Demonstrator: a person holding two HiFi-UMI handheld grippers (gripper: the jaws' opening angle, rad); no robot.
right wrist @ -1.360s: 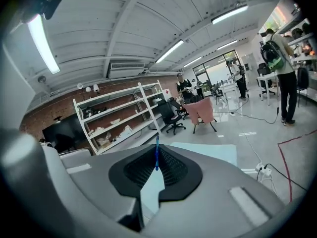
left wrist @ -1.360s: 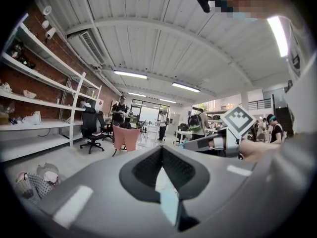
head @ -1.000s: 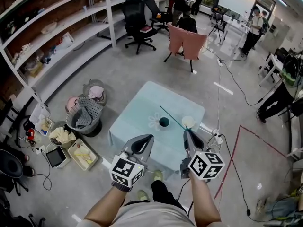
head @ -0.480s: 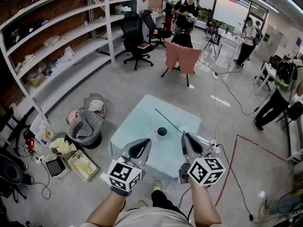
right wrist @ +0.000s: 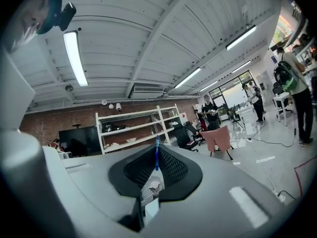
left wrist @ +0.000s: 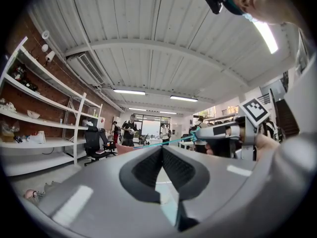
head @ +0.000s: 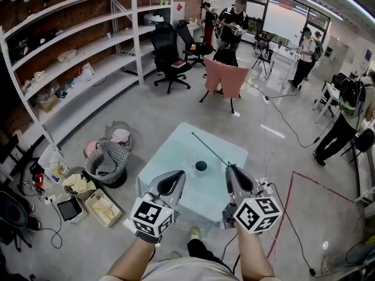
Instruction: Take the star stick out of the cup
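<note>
My right gripper [head: 229,167] is shut on the near end of the thin teal star stick [head: 210,148], which slants up and away to the left over the pale blue table [head: 176,151]. The stick is clear of the dark cup [head: 201,166], which stands on the table just left of that gripper. In the right gripper view the stick [right wrist: 157,156] shows as a blue line pinched between the jaws. My left gripper [head: 173,179] is shut on nothing, held level beside the right one; its own view shows the stick [left wrist: 168,141] crossing beyond its jaw tips.
A laundry basket [head: 108,157] and floor bins [head: 99,206] stand left of the table. White shelving [head: 76,69] runs along the left wall. A pink-draped chair [head: 225,78] and an office chair [head: 170,51] stand beyond, with people further back. Red floor tape [head: 304,180] lies right.
Both grippers and the head camera have risen, so the table and cup look smaller. The stick stays in the right gripper and now sits up and right of the cup.
</note>
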